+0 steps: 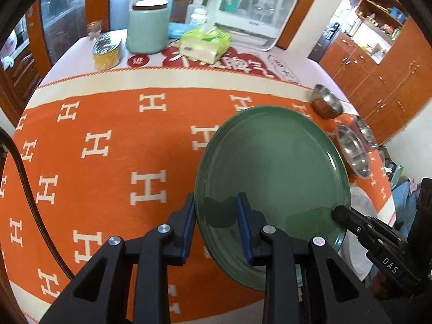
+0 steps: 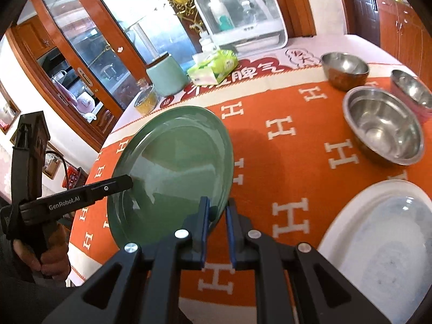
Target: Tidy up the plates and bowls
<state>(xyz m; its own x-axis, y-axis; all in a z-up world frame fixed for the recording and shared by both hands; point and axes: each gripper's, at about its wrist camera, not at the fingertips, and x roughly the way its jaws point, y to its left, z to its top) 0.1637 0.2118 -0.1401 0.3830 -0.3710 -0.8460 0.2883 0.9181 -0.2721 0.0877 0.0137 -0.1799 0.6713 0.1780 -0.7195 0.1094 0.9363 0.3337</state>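
Observation:
A green plate (image 1: pixel 272 172) is held tilted above the orange cloth, and it shows too in the right wrist view (image 2: pixel 175 167). My left gripper (image 1: pixel 216 210) straddles its left rim with the fingers apart, one each side of the rim. My right gripper (image 2: pixel 217 216) is shut on the plate's right rim and shows in the left wrist view (image 1: pixel 337 213). Three steel bowls (image 2: pixel 383 127) sit at the right of the table. A white oval plate (image 2: pixel 378 232) lies at the near right.
The table carries an orange cloth (image 1: pixel 108 162) with white H marks. At the back stand a pale green canister (image 1: pixel 147 27), a tissue pack (image 1: pixel 206 44), a yellow tin (image 1: pixel 106 51) and a white cabinet-like appliance (image 1: pixel 253 8). Wooden cupboards (image 1: pixel 378 81) are on the right.

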